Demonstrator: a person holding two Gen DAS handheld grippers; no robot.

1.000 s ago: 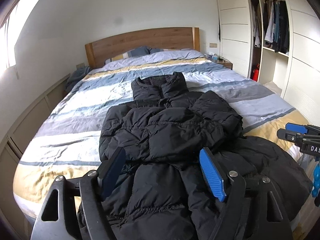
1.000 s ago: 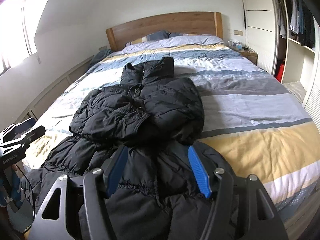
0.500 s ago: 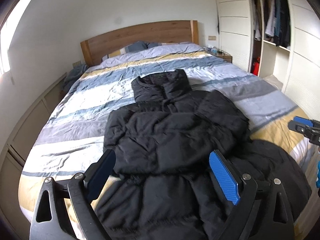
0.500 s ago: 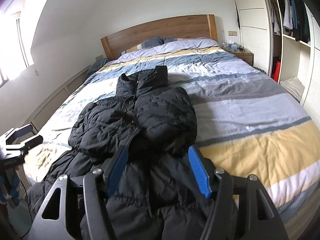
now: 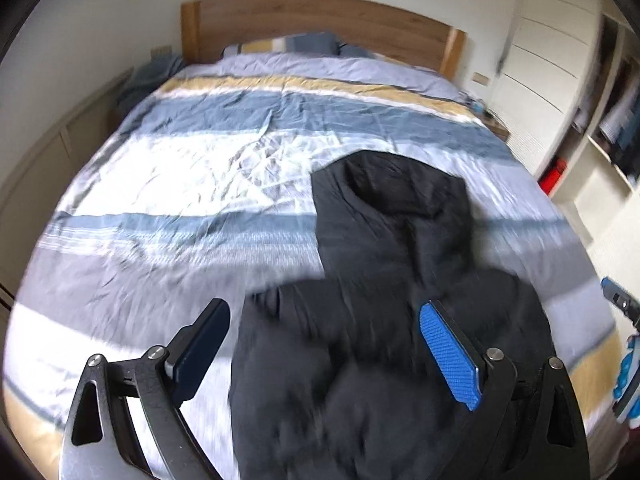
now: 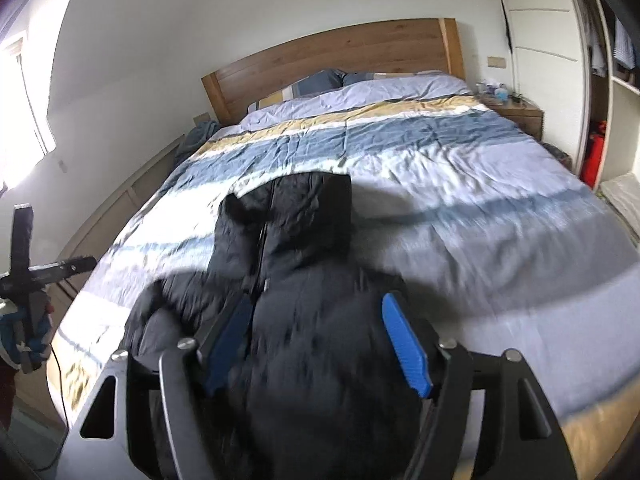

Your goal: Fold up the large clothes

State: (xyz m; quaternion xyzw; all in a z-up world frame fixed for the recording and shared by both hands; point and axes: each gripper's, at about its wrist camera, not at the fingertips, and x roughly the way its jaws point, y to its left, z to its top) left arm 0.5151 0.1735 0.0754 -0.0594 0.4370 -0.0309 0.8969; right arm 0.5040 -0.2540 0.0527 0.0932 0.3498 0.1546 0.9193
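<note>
Both hand-held grippers (image 5: pixel 324 348) (image 6: pixel 320 344) gape over the black jacket (image 5: pixel 392 280).

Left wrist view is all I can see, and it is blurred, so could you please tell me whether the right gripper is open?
Observer: Yes. The right gripper is open, with its jaws standing well apart.
Operator: Thank you. Is any fabric caught between them?
Observer: None is pinched. The black jacket lies beneath and between the fingers, and they are not closed on it.
Operator: Can you make out the zipper?
Observer: Yes. The zipper runs from the collar down the jacket's front, towards the gripper's left finger.
</note>
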